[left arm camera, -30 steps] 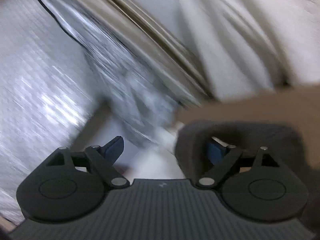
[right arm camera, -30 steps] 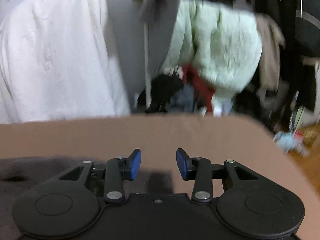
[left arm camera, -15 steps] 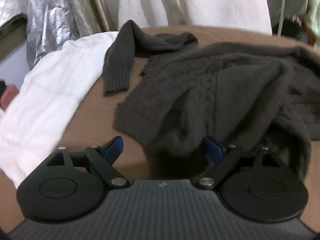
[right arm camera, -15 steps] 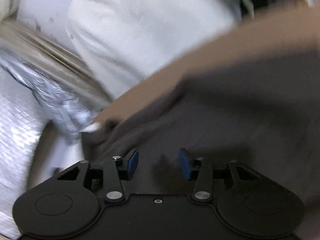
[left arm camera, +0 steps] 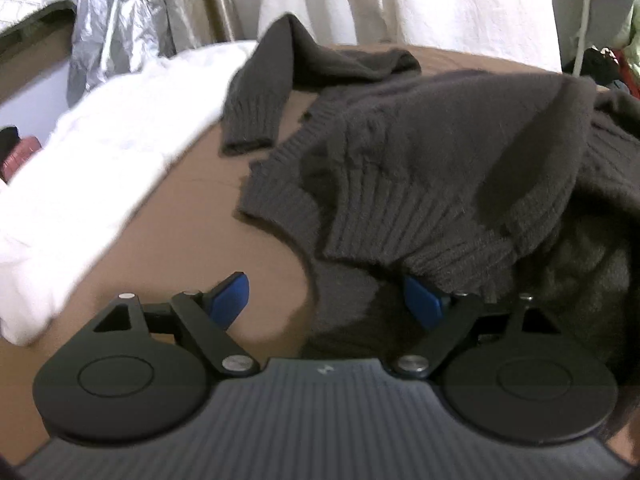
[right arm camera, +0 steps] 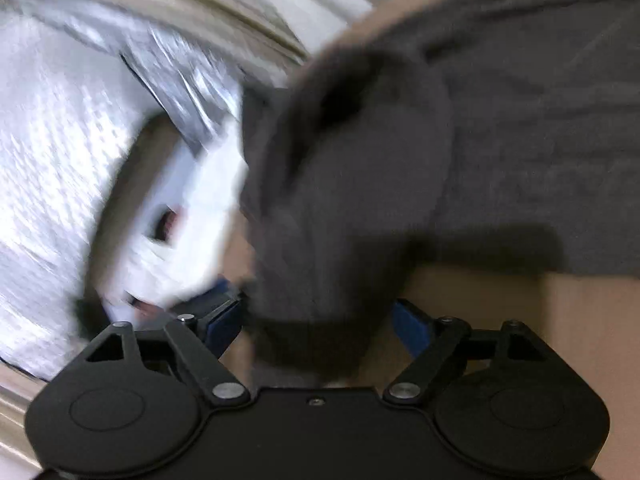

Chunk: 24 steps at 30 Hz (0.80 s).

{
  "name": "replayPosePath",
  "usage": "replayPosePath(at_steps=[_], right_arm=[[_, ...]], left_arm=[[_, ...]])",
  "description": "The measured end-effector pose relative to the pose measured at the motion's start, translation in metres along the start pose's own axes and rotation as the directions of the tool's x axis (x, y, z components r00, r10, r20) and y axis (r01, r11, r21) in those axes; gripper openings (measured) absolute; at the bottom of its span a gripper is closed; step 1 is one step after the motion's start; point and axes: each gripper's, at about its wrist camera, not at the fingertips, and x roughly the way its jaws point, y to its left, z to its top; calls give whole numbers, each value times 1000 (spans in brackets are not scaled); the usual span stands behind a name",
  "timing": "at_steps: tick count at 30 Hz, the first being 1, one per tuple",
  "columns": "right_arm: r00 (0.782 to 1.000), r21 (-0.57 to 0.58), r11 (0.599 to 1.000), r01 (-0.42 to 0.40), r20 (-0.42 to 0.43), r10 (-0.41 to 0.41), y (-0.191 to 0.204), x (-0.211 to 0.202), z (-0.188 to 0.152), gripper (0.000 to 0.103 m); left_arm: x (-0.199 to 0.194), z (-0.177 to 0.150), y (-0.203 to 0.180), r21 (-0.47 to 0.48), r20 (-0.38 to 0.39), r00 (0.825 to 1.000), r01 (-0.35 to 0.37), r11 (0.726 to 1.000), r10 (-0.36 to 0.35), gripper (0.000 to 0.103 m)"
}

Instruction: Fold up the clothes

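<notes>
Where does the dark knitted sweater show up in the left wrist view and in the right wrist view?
Left wrist: sweater fills centre and right, hem reaching the left gripper.
Right wrist: blurred, centre and upper right, a fold between the opening right gripper jaws.
Shared landmark: white bedding, left of the sweater.

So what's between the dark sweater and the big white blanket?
In the left wrist view, a bare strip of the brown surface lies between the dark sweater and the white blanket. Only the sweater's sleeve reaches over toward the blanket.

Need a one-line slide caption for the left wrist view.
Left gripper over a rumpled dark knit sweater on a brown surface.
</notes>
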Motion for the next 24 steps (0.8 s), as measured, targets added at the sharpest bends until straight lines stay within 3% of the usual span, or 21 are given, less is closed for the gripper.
replayPosePath(at_steps=[1, 4, 6, 8, 11, 13, 14, 15, 16, 18, 20, 22, 24], right_arm=[[999, -55, 998, 36, 0, -36, 4, 10, -6, 83], [993, -291, 950, 111, 70, -95, 26, 12, -18, 34], [980, -396, 901, 177, 160, -123, 44, -3, -23, 26], [966, -437, 881, 181, 246, -76, 58, -30, -30, 24], [967, -409, 912, 32, 243, 75, 66, -64, -33, 23], [970, -370, 928, 38, 237, 54, 66, -71, -36, 23], [974, -356, 931, 83, 229, 0, 62, -74, -33, 23], [971, -345, 921, 184, 209, -115, 58, -70, -30, 23], [955, -336, 899, 282, 189, -230, 55, -67, -27, 23], [887, -324, 826, 462, 146, -438, 49, -59, -22, 23], [850, -309, 793, 525, 135, -510, 40, -51, -21, 32], [811, -296, 759, 580, 126, -571, 32, -45, -20, 33], [831, -329, 765, 554, 151, -536, 40, -50, -17, 38]], left_arm=[[2, -1, 1, -10, -5, 1000, 4, 1000, -4, 85], [-2, 2, 4, -32, 6, 1000, 7, 999, -7, 85], [-14, 4, 9, -58, 37, 999, 2, 998, 1, 85], [-24, 4, 16, -106, 50, 999, 5, 994, 0, 85], [-26, 3, 31, -186, 0, 1000, 20, 982, -20, 86], [-24, -3, 41, -239, -66, 996, 49, 970, -67, 86], [-23, -8, 45, -271, -90, 991, 74, 960, -102, 86], [-22, -13, 49, -300, -112, 985, 96, 949, -135, 86], [-21, -17, 51, -318, -129, 979, 107, 942, -155, 86], [-22, -17, 49, -307, -141, 978, 107, 946, -156, 87], [-26, -15, 42, -269, -139, 982, 90, 959, -131, 87], [-28, -15, 36, -243, -133, 983, 90, 966, -125, 87], [-30, -16, 34, -252, -126, 979, 125, 960, -161, 87]])
